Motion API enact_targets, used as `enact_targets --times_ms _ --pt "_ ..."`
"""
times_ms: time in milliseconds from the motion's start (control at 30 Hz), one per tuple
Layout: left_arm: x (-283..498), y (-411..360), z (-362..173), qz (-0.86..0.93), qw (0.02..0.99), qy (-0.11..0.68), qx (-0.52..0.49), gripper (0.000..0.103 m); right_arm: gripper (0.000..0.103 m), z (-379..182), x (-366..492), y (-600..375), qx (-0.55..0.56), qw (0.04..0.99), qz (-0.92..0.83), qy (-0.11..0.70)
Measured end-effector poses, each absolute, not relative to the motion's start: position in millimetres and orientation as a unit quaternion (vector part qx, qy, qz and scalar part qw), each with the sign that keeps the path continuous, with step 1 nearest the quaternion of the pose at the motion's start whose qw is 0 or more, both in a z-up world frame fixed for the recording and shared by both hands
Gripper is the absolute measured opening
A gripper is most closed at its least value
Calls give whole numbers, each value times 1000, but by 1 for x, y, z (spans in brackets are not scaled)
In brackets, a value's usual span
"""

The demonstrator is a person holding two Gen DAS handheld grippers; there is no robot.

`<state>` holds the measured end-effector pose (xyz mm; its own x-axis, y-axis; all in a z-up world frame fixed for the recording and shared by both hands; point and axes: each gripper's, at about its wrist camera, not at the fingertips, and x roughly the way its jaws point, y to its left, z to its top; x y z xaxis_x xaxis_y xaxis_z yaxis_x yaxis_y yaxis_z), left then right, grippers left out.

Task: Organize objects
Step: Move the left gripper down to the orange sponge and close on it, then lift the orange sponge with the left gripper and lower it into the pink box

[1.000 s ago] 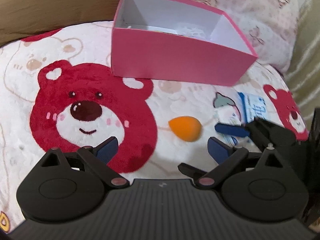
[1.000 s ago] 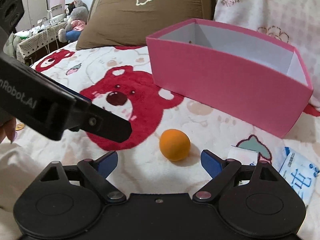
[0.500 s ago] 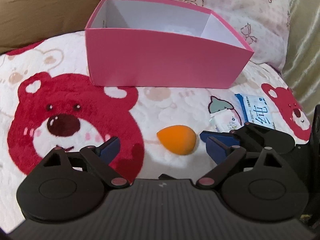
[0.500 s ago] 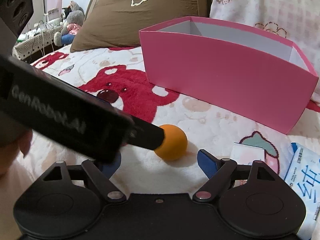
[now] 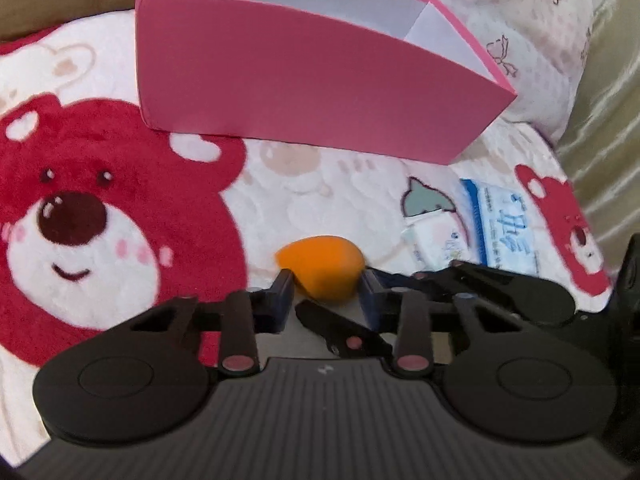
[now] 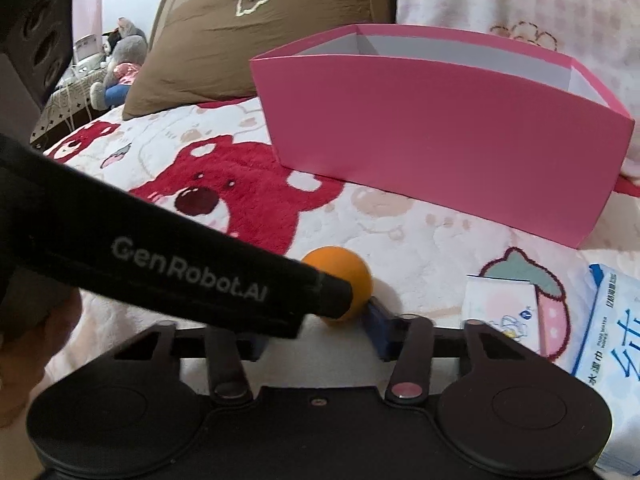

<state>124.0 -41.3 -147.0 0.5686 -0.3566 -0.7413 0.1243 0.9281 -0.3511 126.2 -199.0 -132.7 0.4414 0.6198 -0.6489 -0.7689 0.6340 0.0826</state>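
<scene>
Both the left tongs (image 5: 325, 286) and right tongs (image 6: 316, 330) have just closed onto the orange makeup sponge (image 5: 322, 270); judged best, one lets go before lifting toward the pink box (image 5: 304, 92).

Each camera sits low behind its own tool, tilted down over the bed (image 5: 328, 196) and very near it. Both face the pink box (image 5: 304, 88) at 12 o'clock, the left view from its left side. They share the orange sponge (image 6: 340, 276), box and packets (image 6: 504, 312).
</scene>
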Motion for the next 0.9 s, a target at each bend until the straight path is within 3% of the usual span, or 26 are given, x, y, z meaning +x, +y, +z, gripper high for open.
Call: enact_targets --times_ms 67,167,900 --pt "124 -44 -145 -136 876 443 -131 34 36 -131 129 -200 -113 842 407 335" --pt "121 -44 -140 -138 877 442 -131 33 35 -126 130 -203 -107 840 408 342" --pt "90 -38 -68 -144 876 442 -128 33 35 -59 109 -205 -126 830 417 349"
